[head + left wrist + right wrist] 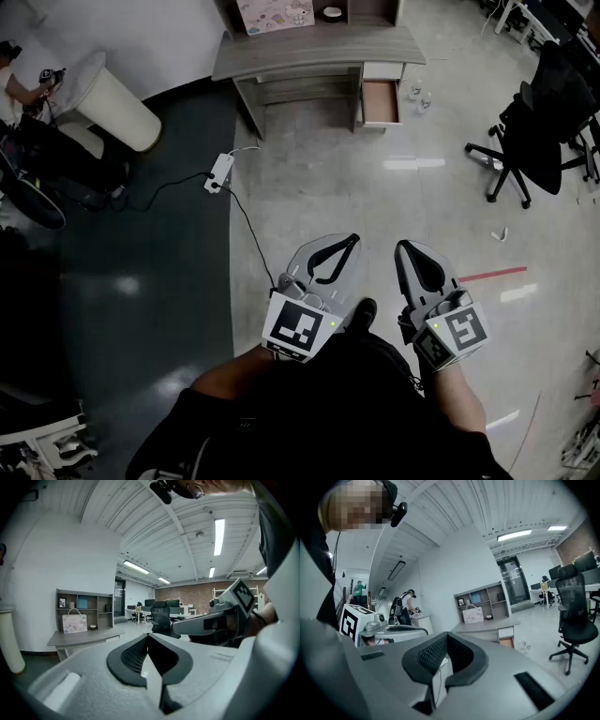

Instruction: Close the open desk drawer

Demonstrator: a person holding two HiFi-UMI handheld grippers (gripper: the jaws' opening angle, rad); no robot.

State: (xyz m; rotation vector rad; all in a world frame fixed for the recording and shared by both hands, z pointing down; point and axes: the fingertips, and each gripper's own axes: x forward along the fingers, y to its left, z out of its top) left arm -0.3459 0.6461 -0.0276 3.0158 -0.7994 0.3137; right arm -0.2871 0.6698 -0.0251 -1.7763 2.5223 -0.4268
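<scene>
**Both hand-held grippers shut and empty, well short of the open drawer**

Head view: the person's forearms (232,377) reach forward side by side. They carry the left hand-held gripper (348,245) and the right hand-held gripper (405,248), both smooth grey plastic, over a glossy pale floor (375,187). Well ahead stands the grey wood-grain desk (309,52). Its drawer (381,101) is pulled out at the right end, brownish inside.

Left gripper view: the curved jaws meet at their tips. Their black ribbed pads (126,656) form a loop with nothing inside.

Right gripper view: the jaws are likewise together and empty. The drawer hangs open far off under the desktop.
</scene>
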